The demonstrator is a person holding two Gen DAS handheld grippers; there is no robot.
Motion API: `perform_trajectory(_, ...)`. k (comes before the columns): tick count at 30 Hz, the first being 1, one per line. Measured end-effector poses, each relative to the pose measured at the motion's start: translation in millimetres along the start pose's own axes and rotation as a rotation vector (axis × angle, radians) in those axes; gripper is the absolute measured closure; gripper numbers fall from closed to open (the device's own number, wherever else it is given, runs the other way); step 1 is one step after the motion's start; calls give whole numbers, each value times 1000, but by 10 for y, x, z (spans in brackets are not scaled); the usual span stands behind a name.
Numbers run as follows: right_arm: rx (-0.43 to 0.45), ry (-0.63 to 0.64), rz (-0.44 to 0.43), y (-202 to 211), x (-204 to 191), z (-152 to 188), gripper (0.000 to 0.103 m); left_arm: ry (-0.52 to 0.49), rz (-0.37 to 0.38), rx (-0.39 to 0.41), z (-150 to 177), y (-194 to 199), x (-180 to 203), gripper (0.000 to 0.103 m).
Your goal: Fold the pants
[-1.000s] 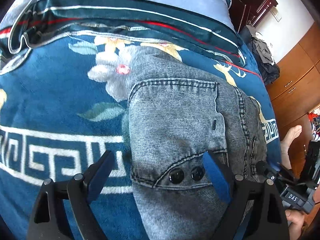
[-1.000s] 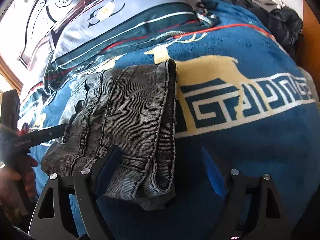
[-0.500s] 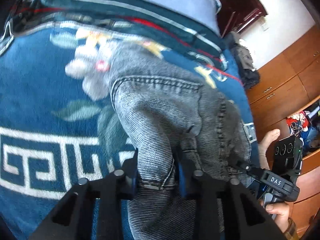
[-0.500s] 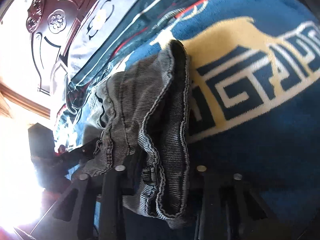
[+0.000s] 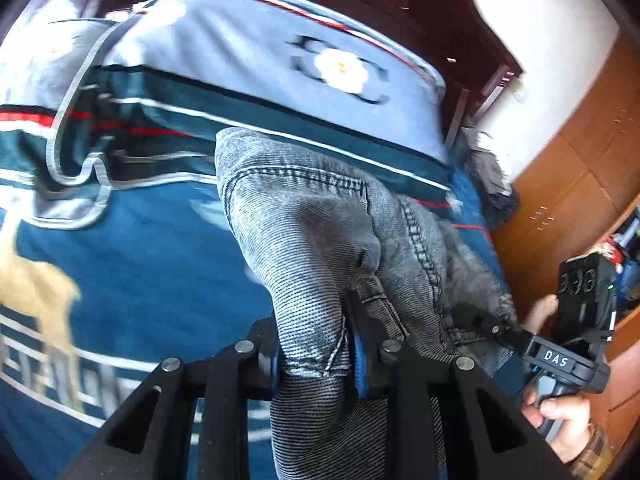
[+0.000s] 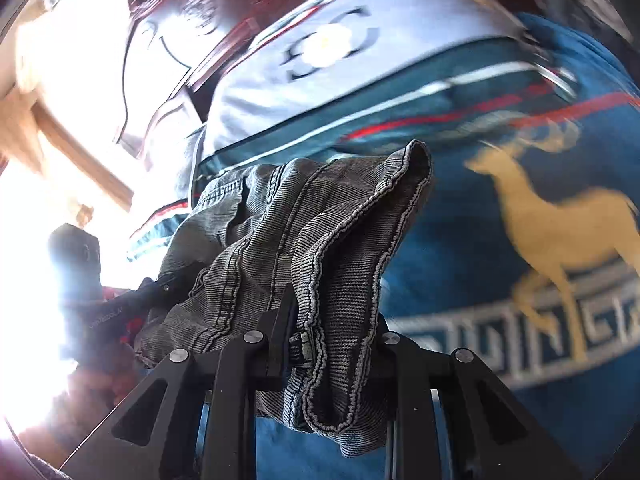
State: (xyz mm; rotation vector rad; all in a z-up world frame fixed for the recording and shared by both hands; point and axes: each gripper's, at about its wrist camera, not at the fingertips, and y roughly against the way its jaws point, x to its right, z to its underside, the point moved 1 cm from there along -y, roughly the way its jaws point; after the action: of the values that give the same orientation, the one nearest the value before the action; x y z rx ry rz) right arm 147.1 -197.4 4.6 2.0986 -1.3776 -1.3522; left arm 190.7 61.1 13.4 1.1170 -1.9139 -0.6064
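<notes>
Grey folded denim pants (image 5: 320,248) hang pinched in both black left gripper (image 5: 314,354) and right gripper (image 6: 332,340), over blue patterned blanket (image 5: 152,264).

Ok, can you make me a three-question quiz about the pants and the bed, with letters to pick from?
1. Where is the pillow?
A. Beyond the pants, at the head of the bed
B. On the floor
C. On top of the pants

2. What colour is the deer on the blanket?
A. Red
B. Tan
C. Green

3. What is the left hand-held gripper doing?
A. Open, holding nothing
B. Lying flat on the blanket
C. Shut on the pants

Answers:
1 A: the pillow lies past the grey pants, by the dark headboard.
2 B: the deer is tan on blue.
3 C: its blue pads squeeze a fold of denim; the right hand-held gripper grips the pants too.
</notes>
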Motion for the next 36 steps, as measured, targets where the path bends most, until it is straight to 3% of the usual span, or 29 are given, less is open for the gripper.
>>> perform_trajectory(5,-91,58,34,-756,-130,-32,78,33,-113,-93,121,-316,-518,69)
perform_trajectory(6,-117,62,52,-871,-113,4,76,33,-129,-116,175,-384,-595,62)
perform_trajectory(10,-139,82,135,-1065,-27,180,65,68,-103,-75,315,-408,-698,53)
perform_trajectory(11,-137,67,136,-1062,4,184,56,73,-108,-75,312,-413,-698,52)
perform_trajectory(13,-135,46,166,-1029,50,182,41,68,-127,-69,288,-379,-675,43)
perform_trajectory(14,-131,48,181,-997,52,160,39,68,-138,-65,276,-342,-670,40)
perform_trajectory(18,-103,114,213,-789,-78,102,37,76,-161,-27,252,-119,-621,30)
perform_trajectory(20,-89,143,226,-669,-157,101,31,74,-164,-3,275,22,-554,24)
perform_trajectory(27,-71,210,257,-250,-440,268,25,30,-198,59,371,420,-219,6)
perform_trajectory(36,-32,201,264,156,-751,548,14,14,-311,108,623,855,63,0)
